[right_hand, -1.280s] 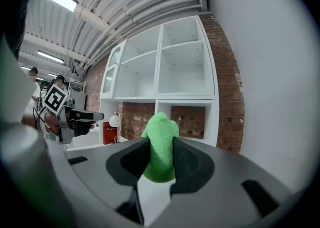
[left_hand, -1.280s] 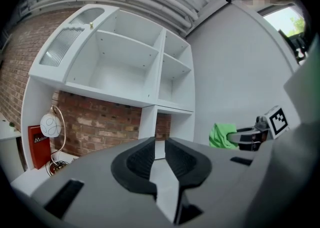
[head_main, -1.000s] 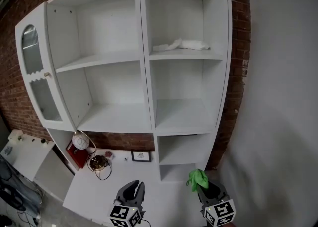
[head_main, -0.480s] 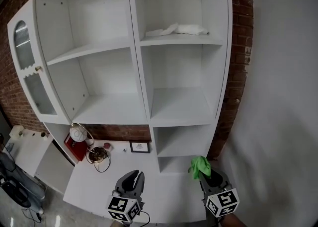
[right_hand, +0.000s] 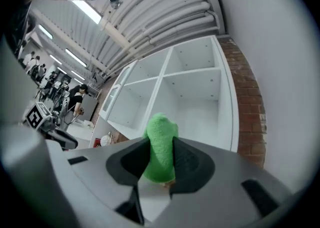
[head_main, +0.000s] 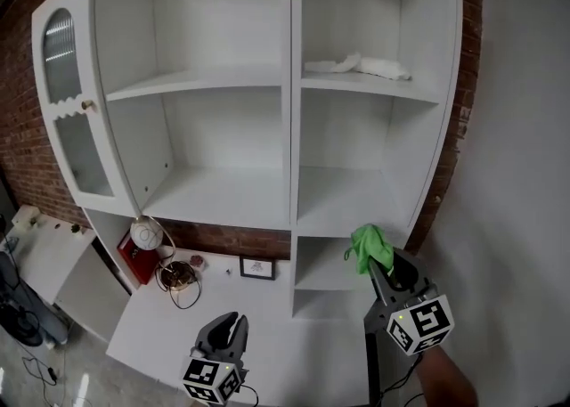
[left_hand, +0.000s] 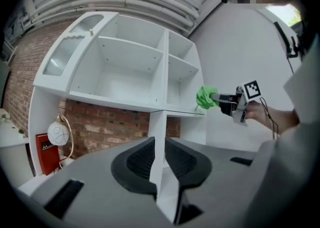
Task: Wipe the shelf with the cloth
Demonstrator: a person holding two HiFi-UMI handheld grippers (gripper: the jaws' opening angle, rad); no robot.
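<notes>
- My right tongs [head_main: 383,263] were clamped on the cloth [head_main: 369,247], a bright green, fuzzy wad bulging past the tips.
- The cloth sat near the front edge of the white shelf's [head_main: 289,85] right column; I couldn't tell if it touched.
- My left tongs [head_main: 228,332] hung low over the desk [head_main: 169,329], jaws narrowly apart and empty.
- The compartments were open-fronted, and a white rag [head_main: 361,65] lay on the upper right board.

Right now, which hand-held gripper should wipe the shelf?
Probably right. The right hand-held gripper is shut on the green cloth, close to the shelf; the left hand-held gripper is lower and empty.
</notes>
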